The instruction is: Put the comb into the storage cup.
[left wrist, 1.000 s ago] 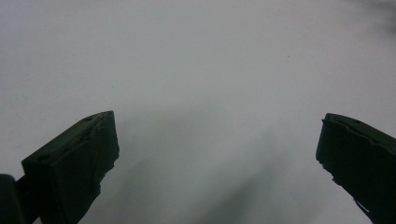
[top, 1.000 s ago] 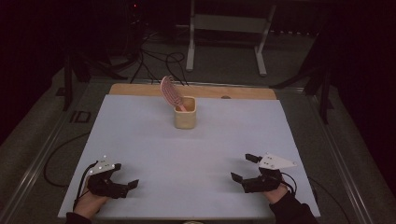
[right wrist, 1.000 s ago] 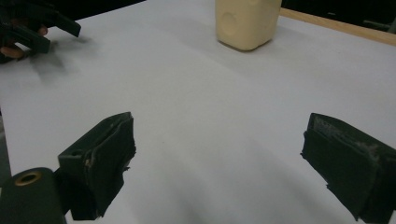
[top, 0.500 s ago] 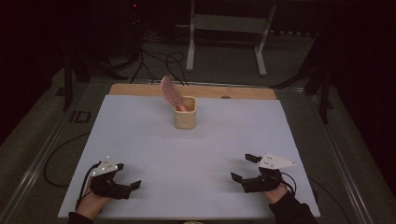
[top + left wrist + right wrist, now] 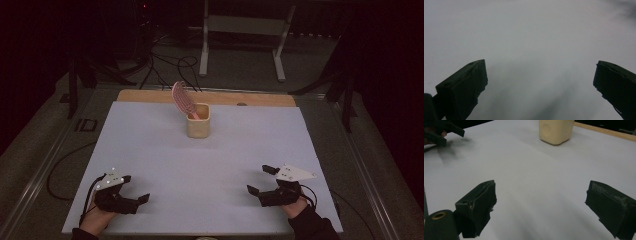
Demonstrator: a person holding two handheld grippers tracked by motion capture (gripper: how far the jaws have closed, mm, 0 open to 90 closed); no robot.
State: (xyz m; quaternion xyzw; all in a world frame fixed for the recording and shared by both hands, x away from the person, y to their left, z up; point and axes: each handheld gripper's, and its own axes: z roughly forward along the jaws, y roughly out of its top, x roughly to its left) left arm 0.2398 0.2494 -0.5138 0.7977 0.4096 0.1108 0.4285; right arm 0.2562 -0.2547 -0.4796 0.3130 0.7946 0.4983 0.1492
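Currently, scene by label:
Left tool point(image 5: 135, 188): near corner of the bench on the person's left, low over the white sheet, jaws spread wide with nothing between them, pointed toward the middle
Left tool, own view point(image 5: 540, 82): two black jaws well apart, bare white surface between and ahead, blurred
Right tool point(image 5: 260, 180): near corner on the person's right, jaws released and wide, empty, grey three-cornered plate on top, cable trailing back past the sleeve
Right tool, own view point(image 5: 541, 202): jaws well apart over plain sheet, cup point(image 5: 556, 130) far ahead between them, other tool at the upper left edge
Cup point(image 5: 198, 120): cream, squarish, upright on the far middle of the bench, well apart from both tools
Hairbrush point(image 5: 182, 98): pink, handle down inside the cup, head leaning out to the left above the rim
Bench point(image 5: 210, 165): white sheet over most of the top, wooden strip showing along the far edge just behind the cup
Hands: one at the back of each tool, at the bottom edge of the high view
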